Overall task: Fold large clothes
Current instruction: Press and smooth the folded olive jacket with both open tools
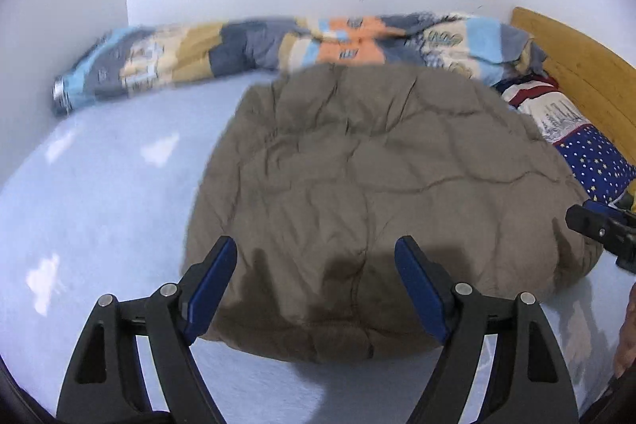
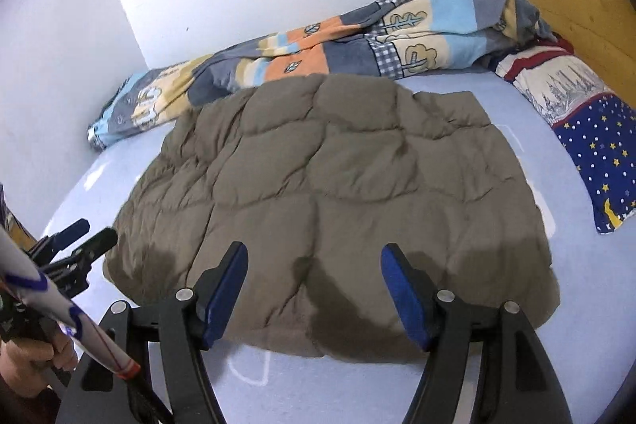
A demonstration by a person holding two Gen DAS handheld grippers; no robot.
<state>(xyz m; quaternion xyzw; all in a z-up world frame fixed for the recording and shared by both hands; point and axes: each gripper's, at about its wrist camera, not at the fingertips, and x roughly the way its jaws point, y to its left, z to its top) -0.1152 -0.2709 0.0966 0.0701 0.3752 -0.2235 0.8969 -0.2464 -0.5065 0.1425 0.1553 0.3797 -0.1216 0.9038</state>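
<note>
On the bed (image 2: 99,177), the quilted brown jacket (image 2: 338,193) lies flat mid-mattress, patterned blanket (image 2: 318,54) bunched at 12 o'clock, starry pillow (image 2: 596,153) at 3. The left hand-held gripper (image 1: 316,289) hovers spread wide, empty, over the near hem; the right hand-held gripper (image 2: 314,295) likewise. Probably best to pinch both hem corners evenly, then lift together so the padding doesn't bunch.

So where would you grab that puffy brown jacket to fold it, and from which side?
Probably at the near hem of the brown quilted jacket, one corner per gripper, coming in low from the front. It lies flat on the light blue sheet, and its near edge sits just under the open left gripper and open right gripper, so pinching that thin edge looks easiest.
</note>
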